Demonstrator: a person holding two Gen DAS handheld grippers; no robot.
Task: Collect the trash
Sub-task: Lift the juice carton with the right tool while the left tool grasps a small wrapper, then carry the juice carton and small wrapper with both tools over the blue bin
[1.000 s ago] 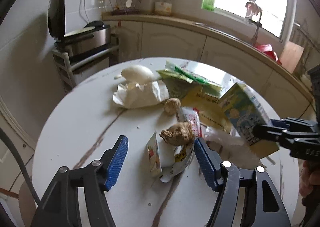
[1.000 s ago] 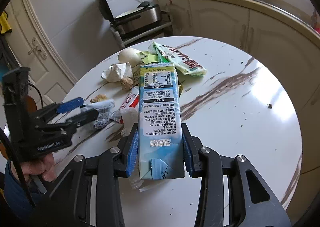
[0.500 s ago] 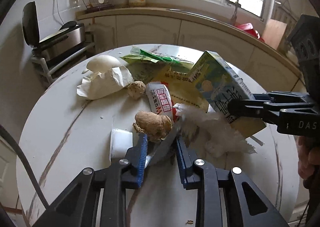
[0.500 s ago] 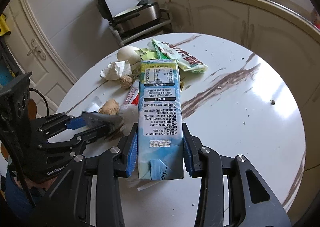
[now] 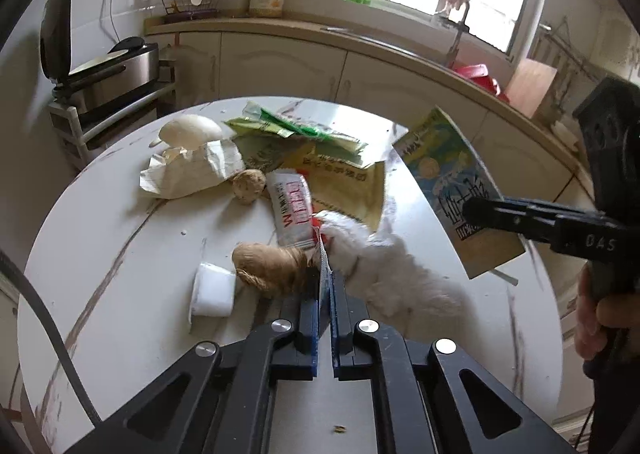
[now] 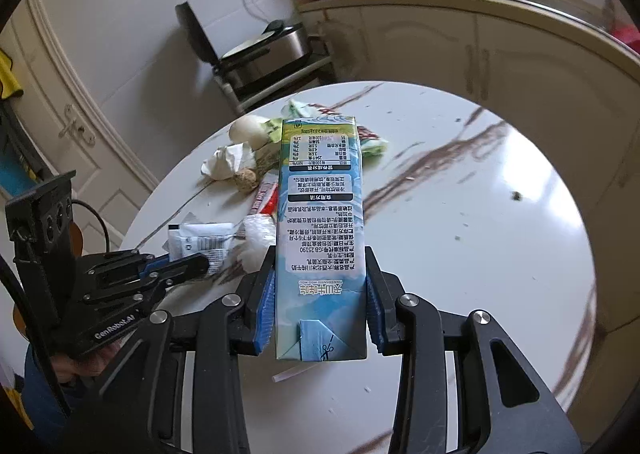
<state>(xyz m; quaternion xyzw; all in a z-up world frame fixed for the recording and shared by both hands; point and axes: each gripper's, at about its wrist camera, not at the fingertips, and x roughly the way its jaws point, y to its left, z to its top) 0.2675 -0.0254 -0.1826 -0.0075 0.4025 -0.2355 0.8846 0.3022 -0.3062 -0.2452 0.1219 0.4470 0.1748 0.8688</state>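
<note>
The milk carton (image 6: 320, 246) sits clamped between the blue fingers (image 6: 267, 306) of the right gripper (image 6: 320, 302), lifted above the round marble tabletop (image 6: 460, 254), its printed panel facing the camera. At about nine o'clock from it, the left gripper (image 5: 325, 294) has its fingers pressed nearly together on the edge of a thin silver wrapper (image 6: 200, 244). Just beside that grip lie a ginger root (image 5: 272, 264) at nine o'clock, a small white cup (image 5: 212, 292) further left, and a white crumpled bag (image 5: 392, 274) at three o'clock. Toward twelve o'clock sit a red-and-white packet (image 5: 290, 212), a yellow wrapper (image 5: 344, 182), a green wrapper (image 5: 296, 130), crumpled paper (image 5: 192, 172) and an eggshell (image 5: 190, 130).
</note>
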